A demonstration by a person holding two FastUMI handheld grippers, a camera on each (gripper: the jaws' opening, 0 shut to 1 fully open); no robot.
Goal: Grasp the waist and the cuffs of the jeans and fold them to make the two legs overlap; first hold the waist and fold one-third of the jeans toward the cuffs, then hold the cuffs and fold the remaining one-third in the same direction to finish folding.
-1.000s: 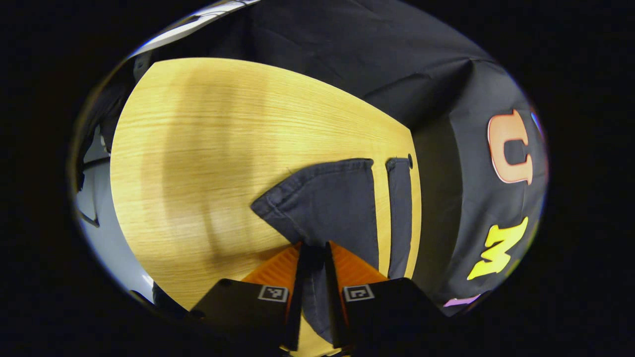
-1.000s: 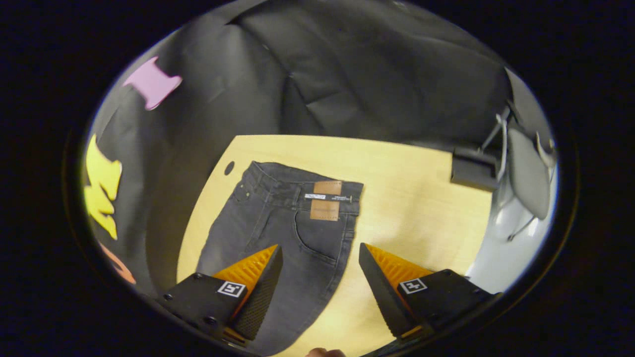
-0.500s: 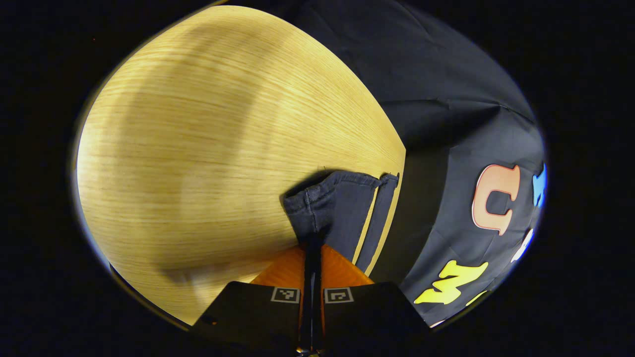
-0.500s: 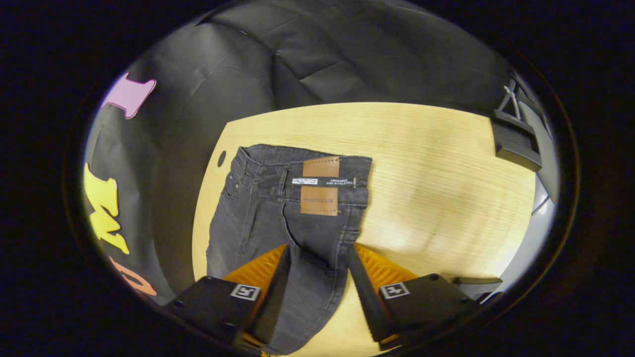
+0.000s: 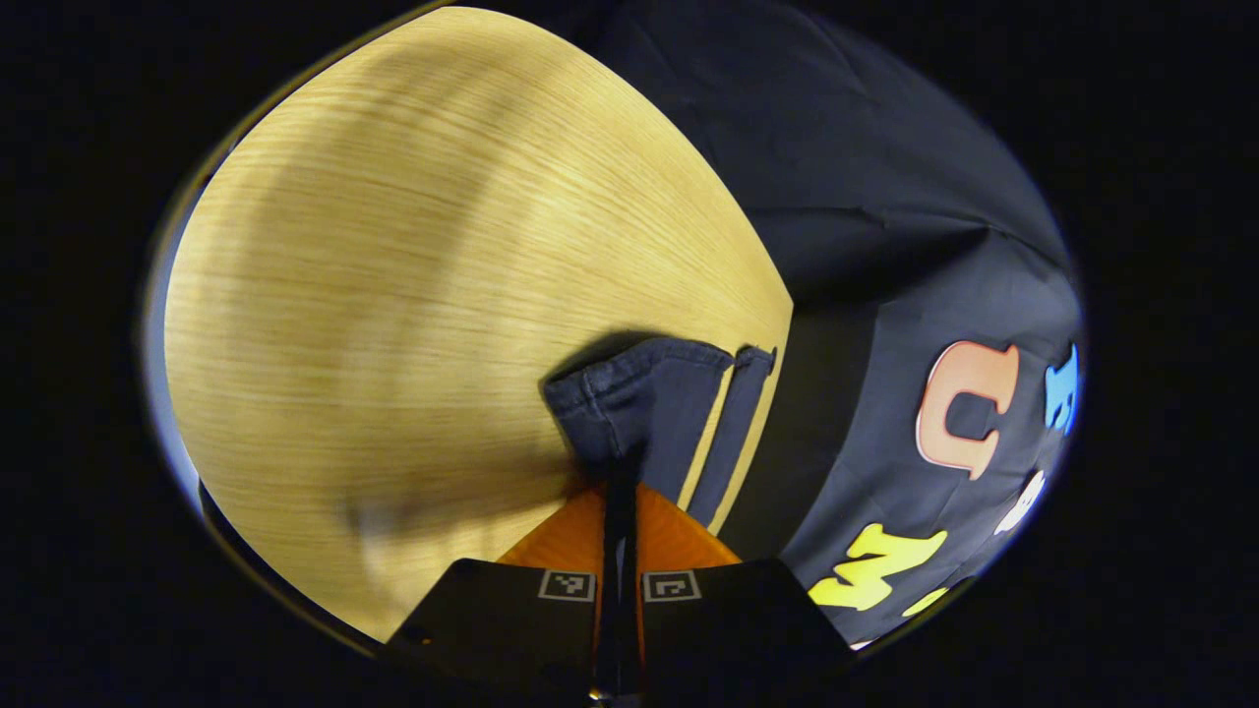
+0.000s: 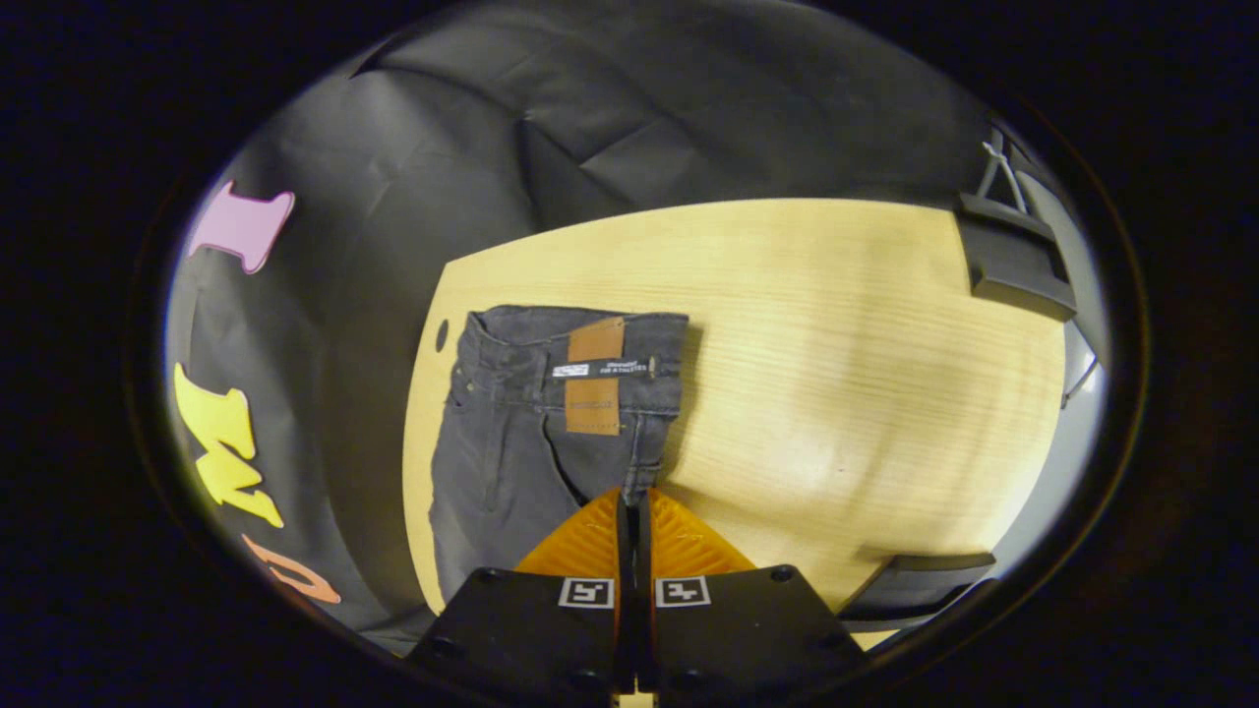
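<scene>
No wording can be made out. The brown leather patch [image 6: 594, 379] and white strip tag [image 6: 602, 369] on the dark grey denim jeans' [image 6: 511, 433] waistband, at 10 o'clock, carry print too small to read.

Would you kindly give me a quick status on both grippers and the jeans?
Left gripper shut on jeans near the cuffs. Right gripper shut on the jeans below the waist. Jeans lie on the table, legs not yet overlapped. Nothing in the way.

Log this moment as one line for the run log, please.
left gripper: shut on jeans cuff | right gripper: shut on jeans below waist | table: jeans flat | fold: not started
</scene>
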